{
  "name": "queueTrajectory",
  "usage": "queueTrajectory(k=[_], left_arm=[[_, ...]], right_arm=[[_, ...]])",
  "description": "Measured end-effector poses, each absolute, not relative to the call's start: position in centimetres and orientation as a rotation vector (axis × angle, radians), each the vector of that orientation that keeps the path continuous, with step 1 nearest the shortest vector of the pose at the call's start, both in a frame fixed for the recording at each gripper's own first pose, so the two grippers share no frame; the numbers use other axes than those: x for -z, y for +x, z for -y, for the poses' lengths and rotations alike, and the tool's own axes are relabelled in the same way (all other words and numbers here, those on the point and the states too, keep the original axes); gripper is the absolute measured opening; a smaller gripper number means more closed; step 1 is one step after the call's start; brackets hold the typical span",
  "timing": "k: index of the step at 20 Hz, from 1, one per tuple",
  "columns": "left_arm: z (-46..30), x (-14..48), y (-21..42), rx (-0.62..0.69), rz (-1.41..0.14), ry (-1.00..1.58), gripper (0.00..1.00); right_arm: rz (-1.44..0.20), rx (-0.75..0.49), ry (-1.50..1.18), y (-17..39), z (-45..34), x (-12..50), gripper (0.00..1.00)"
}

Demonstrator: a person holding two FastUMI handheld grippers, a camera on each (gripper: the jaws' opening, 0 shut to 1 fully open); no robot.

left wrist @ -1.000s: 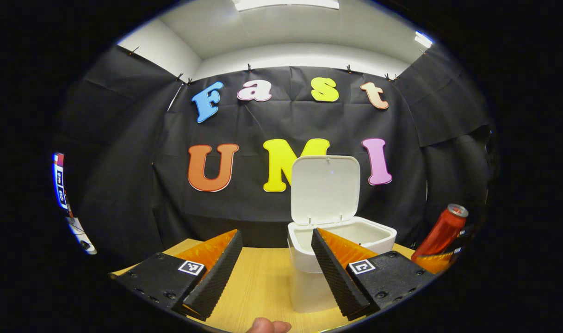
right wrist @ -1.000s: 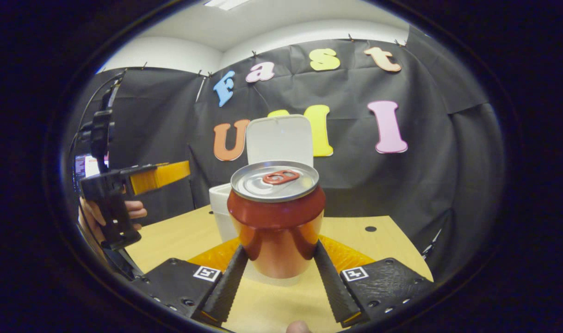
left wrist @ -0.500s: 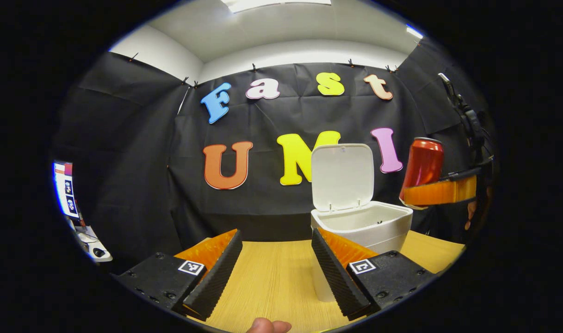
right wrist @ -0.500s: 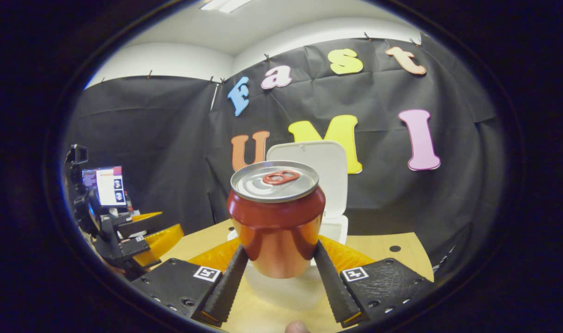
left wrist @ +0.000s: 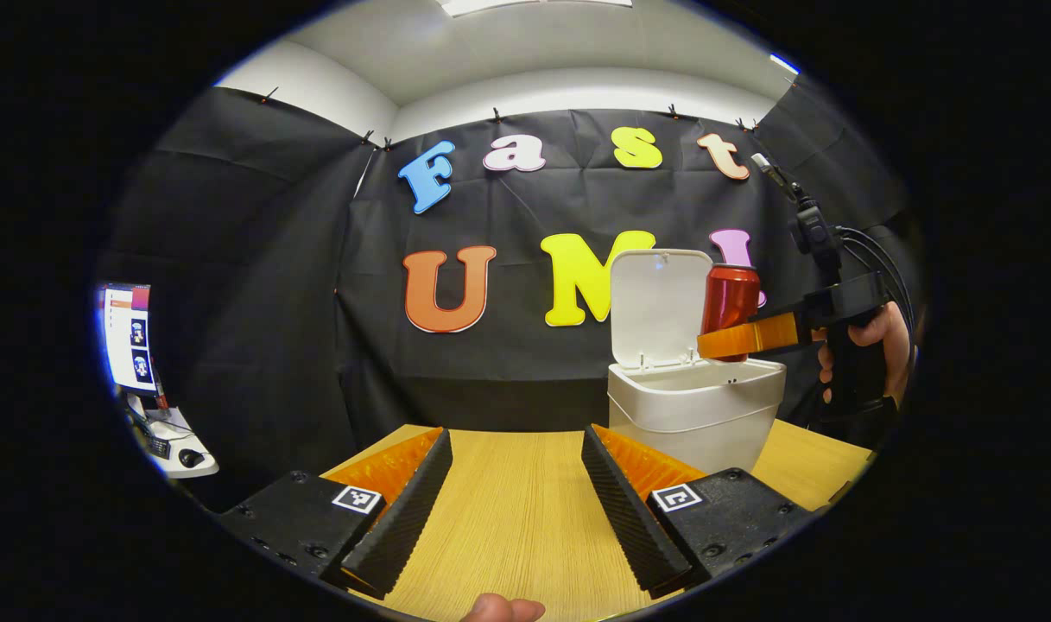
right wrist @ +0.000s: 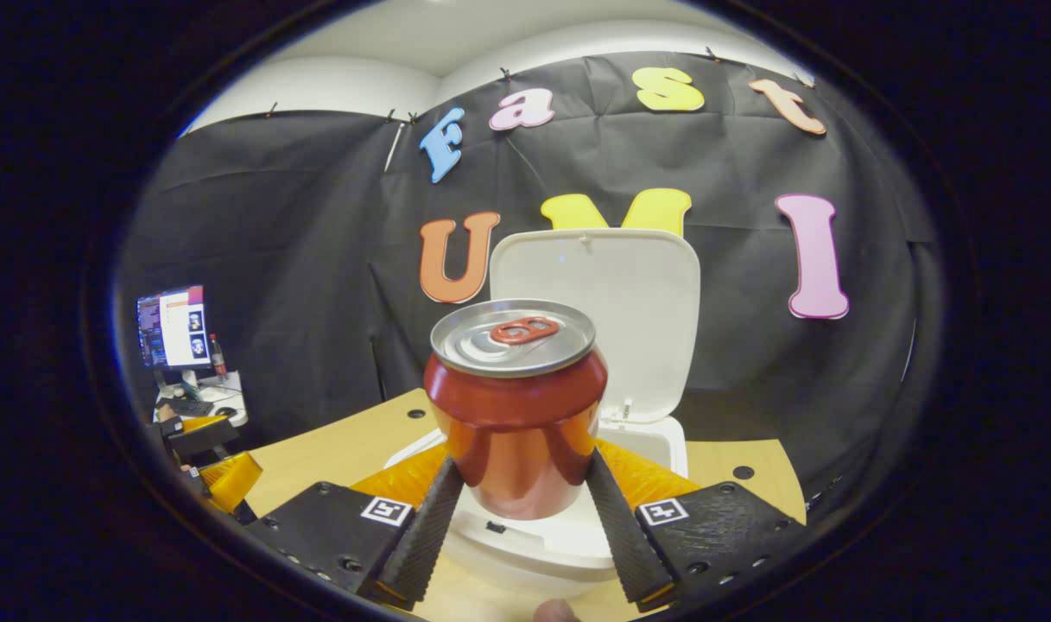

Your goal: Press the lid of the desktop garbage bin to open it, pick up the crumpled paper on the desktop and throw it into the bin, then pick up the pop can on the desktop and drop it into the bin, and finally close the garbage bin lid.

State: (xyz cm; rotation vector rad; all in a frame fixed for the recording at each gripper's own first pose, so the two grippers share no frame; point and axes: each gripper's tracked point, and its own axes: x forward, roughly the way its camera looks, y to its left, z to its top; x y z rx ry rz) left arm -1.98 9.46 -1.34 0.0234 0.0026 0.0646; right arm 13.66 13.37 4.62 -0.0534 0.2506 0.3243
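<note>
A red pop can (right wrist: 515, 406) stands upright between the fingers of my right gripper (right wrist: 518, 518), which is shut on it. It hangs right above the open white bin (right wrist: 568, 536), whose lid (right wrist: 611, 302) stands raised behind it. In the left gripper view the same can (left wrist: 731, 300) is held over the bin (left wrist: 696, 410) by the right gripper (left wrist: 745, 339), with a hand (left wrist: 866, 341) on its handle. My left gripper (left wrist: 516, 501) is open low over the wooden table (left wrist: 508, 518), left of the bin, with nothing between its fingers.
A monitor (left wrist: 128, 333) and a small desk with a mouse stand far left outside the booth. The tabletop has small holes (right wrist: 741, 472) near the bin. The left gripper (right wrist: 210, 453) sits low at the left edge of the right gripper view.
My right gripper has carried the can leftward to a spot above the open bin. My left gripper has drawn back and to the left, away from the bin.
</note>
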Motion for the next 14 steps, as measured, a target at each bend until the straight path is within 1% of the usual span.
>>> queueTrajectory(k=[8, 14], left_arm=[[-9.3, 0.8, -2.5, -0.053, 0.016, 0.028, 0.98], [-8.8, 0.6, -2.8, -0.046, 0.025, 0.032, 0.98]], right_arm=[[-0.289, -0.257, -0.043, 16.1, -12.4, -4.3, 0.8], [-0.323, -0.238, -0.042, 16.7, -12.0, -3.7, 0.8]])
